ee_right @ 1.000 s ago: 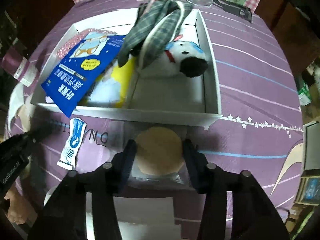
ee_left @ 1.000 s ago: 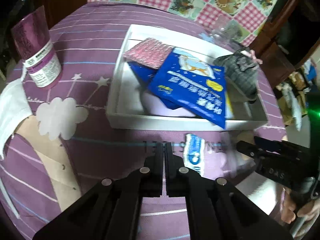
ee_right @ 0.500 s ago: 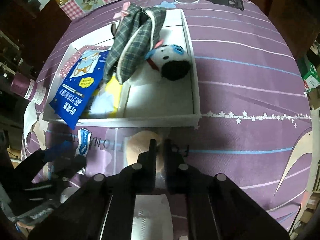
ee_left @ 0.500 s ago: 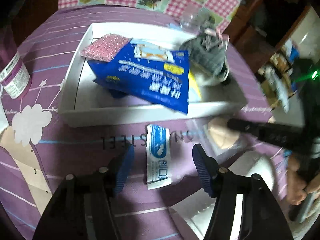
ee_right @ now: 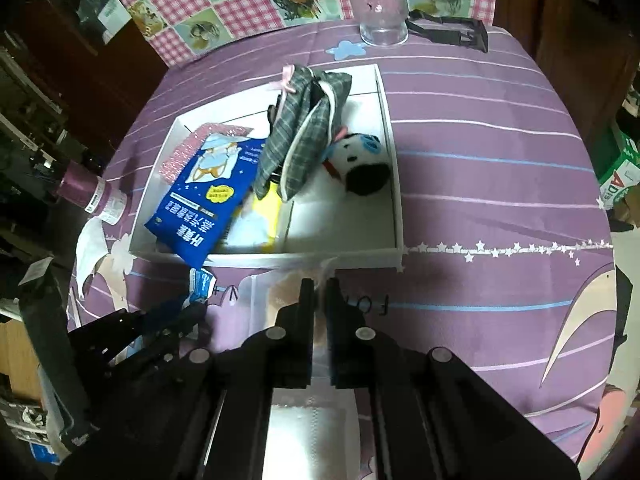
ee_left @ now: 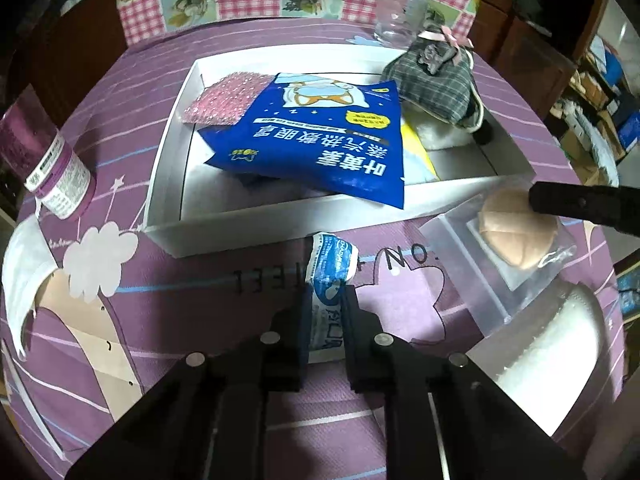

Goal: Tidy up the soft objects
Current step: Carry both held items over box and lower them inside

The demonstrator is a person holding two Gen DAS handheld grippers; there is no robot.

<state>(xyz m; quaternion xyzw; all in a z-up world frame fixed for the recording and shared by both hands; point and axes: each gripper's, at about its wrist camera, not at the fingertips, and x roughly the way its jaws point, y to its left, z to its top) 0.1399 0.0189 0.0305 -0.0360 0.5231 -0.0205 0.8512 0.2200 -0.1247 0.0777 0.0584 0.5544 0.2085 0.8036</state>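
A white tray (ee_left: 168, 168) (ee_right: 280, 258) holds a blue pouch (ee_left: 320, 148) (ee_right: 204, 200), a pink sparkly cloth (ee_left: 224, 98), a plaid fabric piece (ee_left: 436, 80) (ee_right: 300, 140) and a plush toy (ee_right: 360, 164). In front of the tray, my left gripper (ee_left: 326, 300) has its jaws closing, pads pressed on a small blue and white packet (ee_left: 332, 264) (ee_right: 202, 282). My right gripper (ee_right: 317, 286) is shut on a clear bag with a beige puff (ee_left: 516, 236) (ee_right: 284, 288), held just before the tray's front wall.
A purple bottle (ee_left: 48, 168) (ee_right: 92, 192) and a white face mask (ee_left: 20, 276) lie left of the tray. A glass (ee_right: 382, 16) and a black clip (ee_right: 448, 30) sit at the far edge. A white padded pack (ee_left: 560, 344) lies near my right gripper.
My left gripper opened, moved over the small packet and closed on it. My right gripper closed on the puff bag and rose a little.
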